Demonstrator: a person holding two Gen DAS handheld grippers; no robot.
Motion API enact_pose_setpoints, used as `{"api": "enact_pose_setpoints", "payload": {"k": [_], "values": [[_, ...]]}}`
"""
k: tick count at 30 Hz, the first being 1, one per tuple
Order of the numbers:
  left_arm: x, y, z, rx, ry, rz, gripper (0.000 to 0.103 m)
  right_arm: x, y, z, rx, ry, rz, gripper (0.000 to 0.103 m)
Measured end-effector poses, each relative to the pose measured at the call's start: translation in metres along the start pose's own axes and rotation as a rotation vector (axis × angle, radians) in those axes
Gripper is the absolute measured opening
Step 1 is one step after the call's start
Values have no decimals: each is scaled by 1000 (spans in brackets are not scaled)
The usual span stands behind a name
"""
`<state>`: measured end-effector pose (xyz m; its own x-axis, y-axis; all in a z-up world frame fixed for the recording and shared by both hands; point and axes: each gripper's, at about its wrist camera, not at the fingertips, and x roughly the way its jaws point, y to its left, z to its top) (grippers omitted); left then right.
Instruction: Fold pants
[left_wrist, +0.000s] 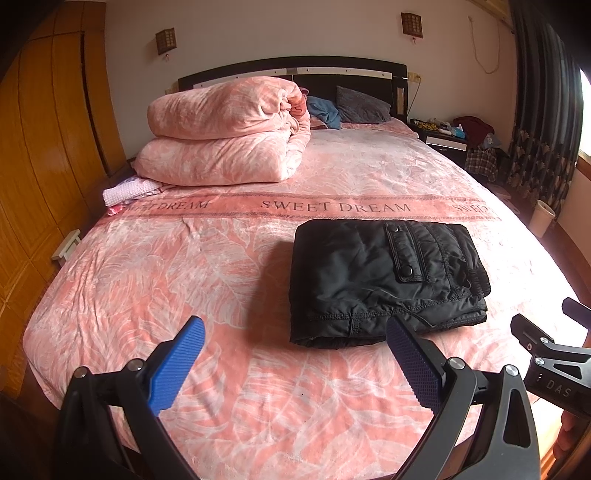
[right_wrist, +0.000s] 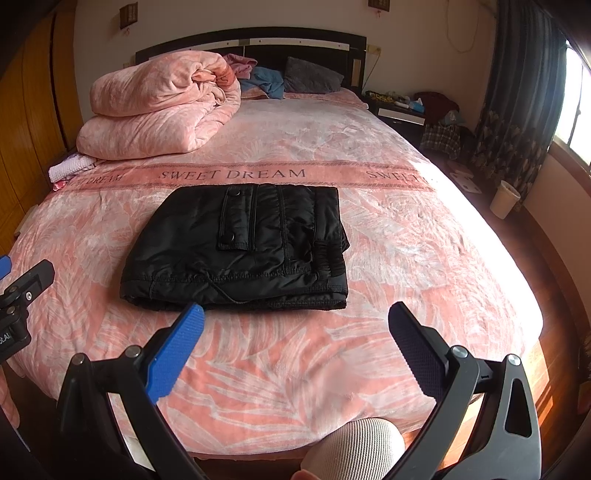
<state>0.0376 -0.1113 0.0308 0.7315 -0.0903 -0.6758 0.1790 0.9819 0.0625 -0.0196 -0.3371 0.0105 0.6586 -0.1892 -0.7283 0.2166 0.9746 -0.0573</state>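
Note:
Black padded pants (left_wrist: 384, 280) lie folded into a compact rectangle on the pink bed cover (left_wrist: 221, 258), with a snap pocket flap on top. They also show in the right wrist view (right_wrist: 240, 251). My left gripper (left_wrist: 295, 332) is open and empty, held above the bed just in front of the pants' near edge. My right gripper (right_wrist: 295, 321) is open and empty, also just short of the pants' near edge. The right gripper's body shows at the right edge of the left wrist view (left_wrist: 546, 354).
A folded pink quilt (left_wrist: 221, 144) lies at the far left of the bed, with a small white cloth (left_wrist: 125, 192) beside it. Pillows and clothes sit by the headboard (left_wrist: 295, 70). A wooden wardrobe (left_wrist: 44, 147) stands left. A nightstand (left_wrist: 443, 136), curtain and white bin (left_wrist: 541, 218) stand right.

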Motion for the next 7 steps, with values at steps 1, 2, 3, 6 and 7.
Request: {"api": "enact_pose_setpoints", "payload": {"k": [1, 2, 3, 6, 7], "values": [[1, 0, 0, 0, 3, 1, 99, 0, 0, 0, 0, 0, -1, 100], [1, 0, -1, 1, 6, 1, 99, 0, -1, 0, -1, 1, 0, 100], [2, 1, -2, 1, 8, 0, 99, 1, 0, -1, -1, 1, 1, 100], [3, 2, -2, 2, 11, 0, 99, 4, -1, -3, 1, 5, 1, 100], [3, 2, -2, 2, 11, -1, 99, 5, -2, -4, 3, 7, 2, 100]]}}
